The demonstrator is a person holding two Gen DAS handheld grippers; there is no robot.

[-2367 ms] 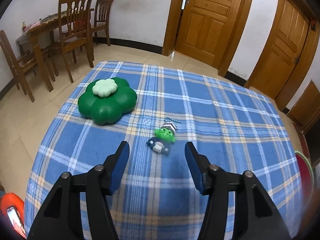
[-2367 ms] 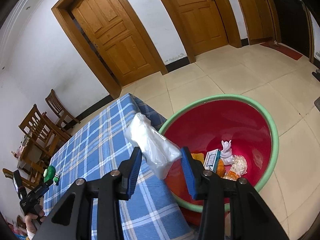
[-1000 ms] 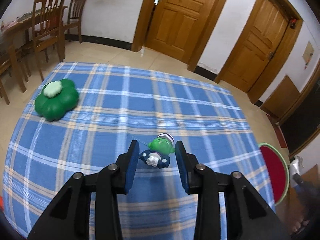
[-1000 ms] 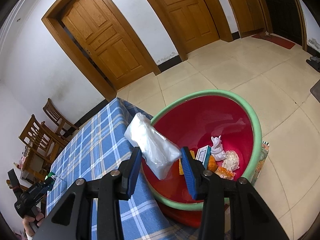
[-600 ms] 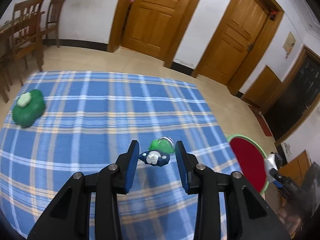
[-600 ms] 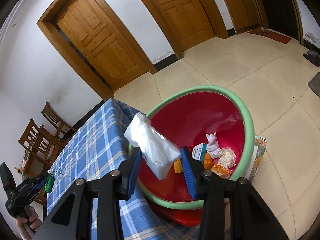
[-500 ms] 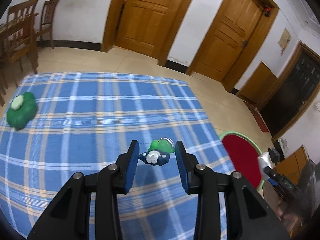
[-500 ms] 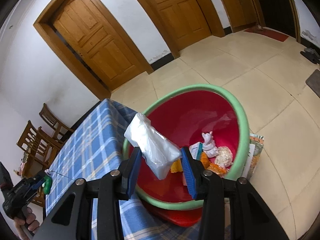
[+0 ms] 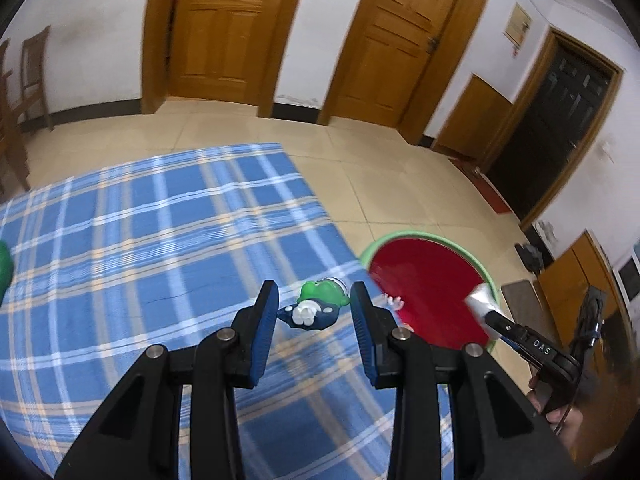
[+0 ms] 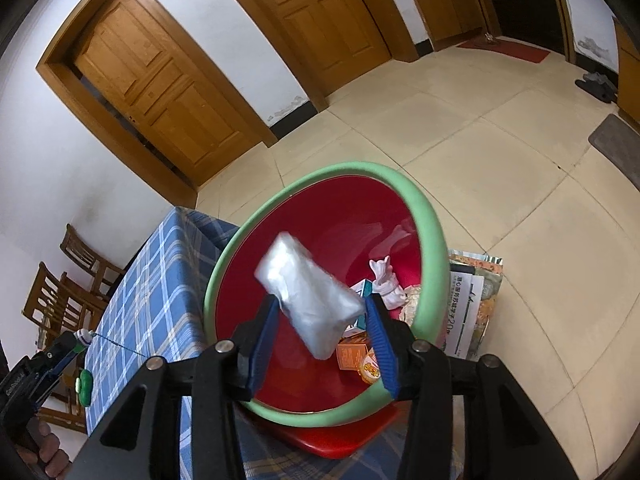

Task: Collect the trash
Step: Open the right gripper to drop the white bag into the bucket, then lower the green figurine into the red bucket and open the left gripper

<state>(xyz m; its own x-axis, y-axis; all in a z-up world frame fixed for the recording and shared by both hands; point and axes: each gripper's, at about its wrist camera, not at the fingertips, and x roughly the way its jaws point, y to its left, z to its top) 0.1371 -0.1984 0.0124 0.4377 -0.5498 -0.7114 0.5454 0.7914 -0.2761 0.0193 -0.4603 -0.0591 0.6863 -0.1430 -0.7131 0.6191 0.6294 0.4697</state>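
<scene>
Crinkly clear plastic bag (image 10: 310, 296), mid-frame, tipping loose over the red basin with green rim (image 10: 430, 216). Right gripper (image 10: 320, 320) jaws just spread, so drop basically done. Left gripper (image 9: 314, 308) pinching the little green-headed toy figure (image 9: 318, 304), carried over from the table toward the basin, probably next.

A home: wooden doors (image 9: 208, 24), dining chairs (image 10: 64, 292).

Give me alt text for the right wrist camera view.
The right gripper, jaws just opening, has a clear plastic packet between its fingers above a red basin with a green rim, already holding wrappers. A blue plaid tablecloth lies left.
</scene>
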